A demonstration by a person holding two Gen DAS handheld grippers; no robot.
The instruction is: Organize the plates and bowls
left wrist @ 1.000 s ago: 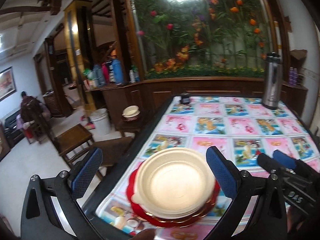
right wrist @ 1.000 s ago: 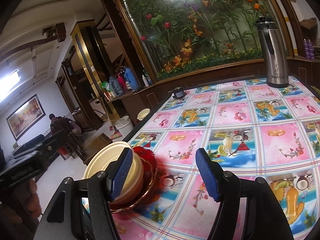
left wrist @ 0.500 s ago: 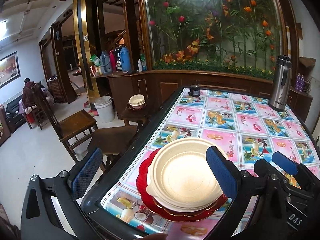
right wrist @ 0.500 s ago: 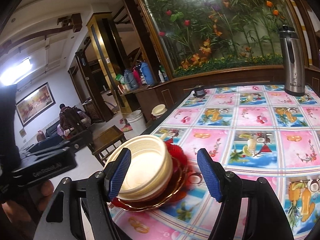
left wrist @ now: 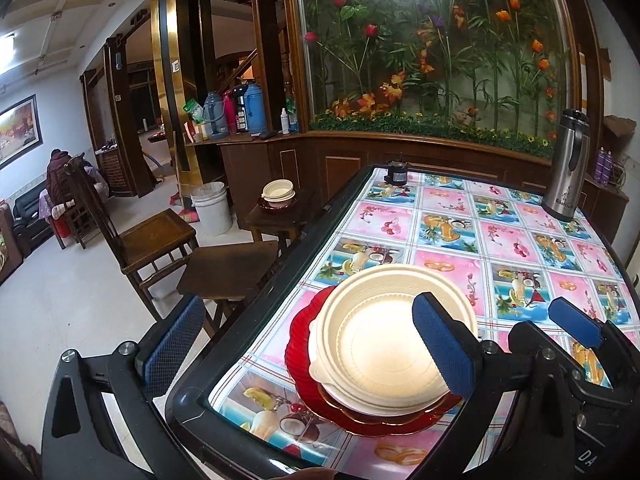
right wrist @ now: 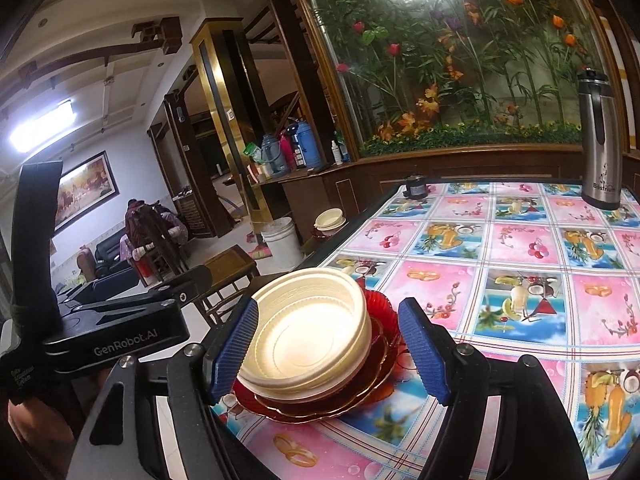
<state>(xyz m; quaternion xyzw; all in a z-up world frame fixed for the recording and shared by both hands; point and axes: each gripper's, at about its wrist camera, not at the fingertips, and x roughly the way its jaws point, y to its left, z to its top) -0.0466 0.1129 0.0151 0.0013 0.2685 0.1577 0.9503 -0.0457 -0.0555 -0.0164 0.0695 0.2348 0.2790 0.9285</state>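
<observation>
A stack of cream bowls sits on red plates at the table's near left corner; the stack also shows in the right wrist view, on the red plates. My left gripper is open and empty, above and in front of the stack, left finger off the table edge. My right gripper is open and empty, its blue pads on either side of the bowls without touching. A second small bowl stack sits on a side table beyond.
The table has a fruit-print cloth. A steel thermos stands at the far right, a small dark jar at the far edge. Wooden chairs and a white bucket stand left of the table.
Both grippers have drawn back and up from the stack. The right gripper has swung left, so the bowls now sit between its fingers. The stack has not moved.
</observation>
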